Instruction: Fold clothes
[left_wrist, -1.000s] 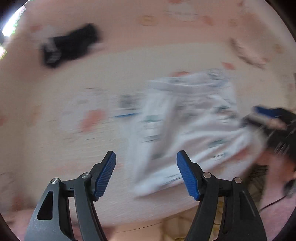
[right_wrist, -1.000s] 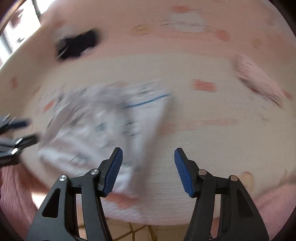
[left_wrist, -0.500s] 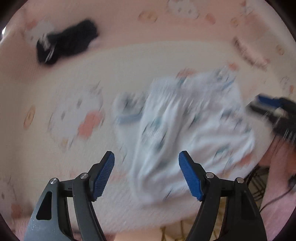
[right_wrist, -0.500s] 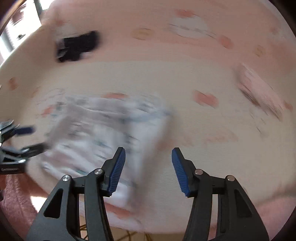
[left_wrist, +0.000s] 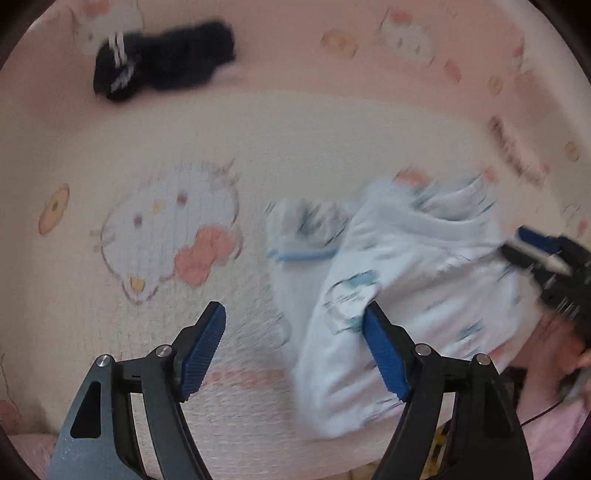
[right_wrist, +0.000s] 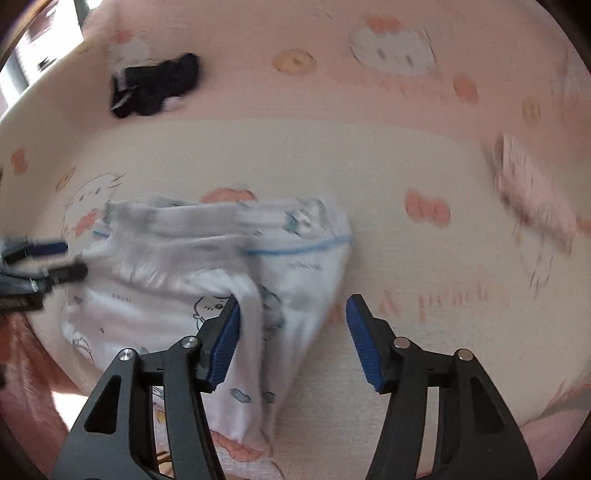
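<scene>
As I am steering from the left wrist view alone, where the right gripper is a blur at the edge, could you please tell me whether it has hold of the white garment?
Observer: No; the right gripper is open, and a fold of the white garment lies beside one pad, unclamped.
Operator: Thank you; what lies to its right?
Observer: Bare bedsheet with pink lettering, then a pink garment farther off.

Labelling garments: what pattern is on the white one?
White garment: small blue-grey cartoon prints, thin blue trim. Clearest in right wrist view.
</scene>
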